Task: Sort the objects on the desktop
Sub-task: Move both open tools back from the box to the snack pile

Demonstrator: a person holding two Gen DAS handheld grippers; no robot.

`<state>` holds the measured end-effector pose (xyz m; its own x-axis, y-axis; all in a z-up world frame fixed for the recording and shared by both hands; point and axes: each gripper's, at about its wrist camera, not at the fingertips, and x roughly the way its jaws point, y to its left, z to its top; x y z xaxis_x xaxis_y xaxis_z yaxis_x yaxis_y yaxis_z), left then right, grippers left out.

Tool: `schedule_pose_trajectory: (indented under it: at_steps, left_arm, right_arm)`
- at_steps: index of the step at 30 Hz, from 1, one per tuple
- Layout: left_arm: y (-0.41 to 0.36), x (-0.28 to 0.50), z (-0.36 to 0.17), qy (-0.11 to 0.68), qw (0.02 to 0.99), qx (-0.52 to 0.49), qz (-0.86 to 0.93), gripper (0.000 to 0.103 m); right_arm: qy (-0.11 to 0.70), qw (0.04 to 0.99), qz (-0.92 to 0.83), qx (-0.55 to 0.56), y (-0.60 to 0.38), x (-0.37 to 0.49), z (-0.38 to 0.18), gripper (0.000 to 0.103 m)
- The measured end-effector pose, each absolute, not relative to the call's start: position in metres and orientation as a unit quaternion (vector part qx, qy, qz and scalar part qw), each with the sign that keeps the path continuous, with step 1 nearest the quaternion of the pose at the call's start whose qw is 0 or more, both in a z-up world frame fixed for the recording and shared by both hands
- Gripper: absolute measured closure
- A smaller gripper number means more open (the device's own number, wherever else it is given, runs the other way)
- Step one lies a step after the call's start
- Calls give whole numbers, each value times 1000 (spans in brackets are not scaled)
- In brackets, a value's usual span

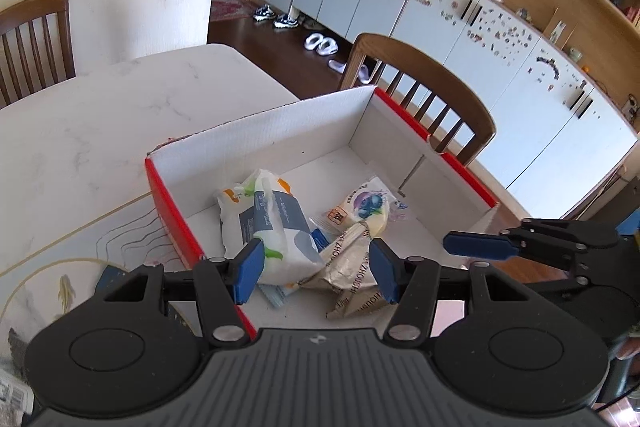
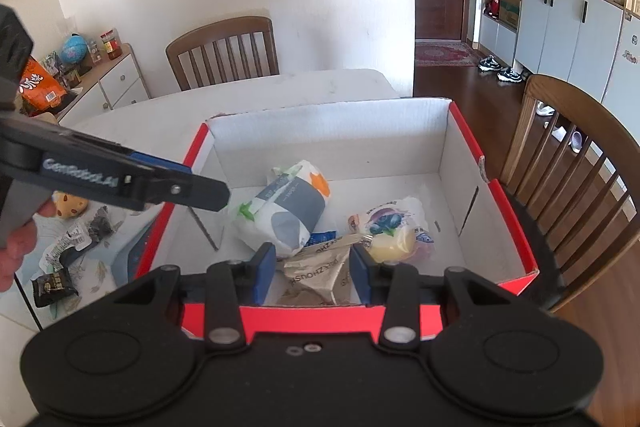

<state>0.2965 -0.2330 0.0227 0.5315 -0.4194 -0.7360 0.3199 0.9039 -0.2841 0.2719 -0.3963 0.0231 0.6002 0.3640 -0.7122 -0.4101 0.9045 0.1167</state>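
A red cardboard box (image 1: 168,203) with a white inside stands on the table; it also shows in the right wrist view (image 2: 460,131). In it lie a white and grey tissue pack (image 1: 268,223) (image 2: 284,215), a blueberry snack packet (image 1: 368,207) (image 2: 392,223) and a tan foil packet (image 1: 352,267) (image 2: 316,275). My left gripper (image 1: 316,271) is open and empty above the box's near left corner. My right gripper (image 2: 314,271) is open and empty, hovering over the near box edge above the tan packet. In the left wrist view the right gripper's blue finger (image 1: 476,247) shows at the right.
Small packets (image 2: 68,243) and a dark snack bar (image 2: 52,287) lie on the mat left of the box. Wooden chairs (image 1: 432,95) (image 2: 224,47) stand at the table's far side and right. The marble table (image 1: 120,115) reaches beyond the box.
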Motion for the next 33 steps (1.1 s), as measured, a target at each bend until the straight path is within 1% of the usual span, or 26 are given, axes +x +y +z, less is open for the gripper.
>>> schedule_pose_trajectory:
  at_steps: [1, 2, 3, 4, 5, 7, 16, 18, 20, 22, 23, 24, 26, 28, 31, 33]
  left_arm:
    - [-231, 292, 24, 433, 874, -58, -213, 47]
    - [-230, 288, 26, 429, 875, -57, -214, 47]
    - [-229, 285, 27, 427, 877, -54, -215, 47]
    - [-229, 281, 28, 424, 879, -48, -215, 45]
    - [-229, 277, 30, 419, 882, -37, -213, 41]
    - [-226, 268, 32, 409, 887, -20, -211, 38]
    - [-219, 240, 41, 390, 892, 1, -230, 36]
    - [-214, 234, 42, 387, 891, 3, -236, 33]
    - [-210, 228, 43, 384, 893, 4, -237, 23]
    - [-205, 223, 43, 381, 894, 5, -237, 21]
    - [-203, 221, 42, 379, 894, 7, -238, 20]
    - [-201, 219, 42, 379, 894, 9, -239, 20]
    - [-194, 215, 41, 375, 895, 6, -239, 16]
    - [-188, 210, 41, 372, 898, 3, -235, 13]
    - [-174, 205, 39, 366, 902, -8, -227, 0]
    - [-164, 201, 39, 361, 906, -14, -222, 0]
  right_arm:
    - [391, 894, 216, -29, -395, 271, 24, 63]
    - [390, 894, 216, -27, -394, 270, 24, 60]
    - [389, 896, 215, -25, -393, 269, 25, 46]
    - [383, 899, 210, -21, -393, 266, 27, 39]
    - [377, 903, 207, -17, -392, 264, 28, 35]
    - [372, 905, 207, -15, -390, 260, 31, 35]
    - [372, 909, 189, -11, -380, 248, 34, 33]
    - [371, 910, 187, -11, -377, 245, 35, 32]
    - [370, 911, 183, -14, -374, 242, 36, 32]
    - [367, 913, 180, -18, -370, 238, 37, 32]
    - [365, 913, 178, -19, -368, 236, 37, 31]
    - [364, 914, 177, -20, -366, 234, 37, 26]
    - [360, 916, 175, -18, -364, 230, 37, 21]
    - [359, 917, 176, -15, -361, 226, 38, 20]
    - [355, 918, 176, -17, -355, 219, 37, 15]
    - [353, 918, 179, -18, -350, 213, 37, 15]
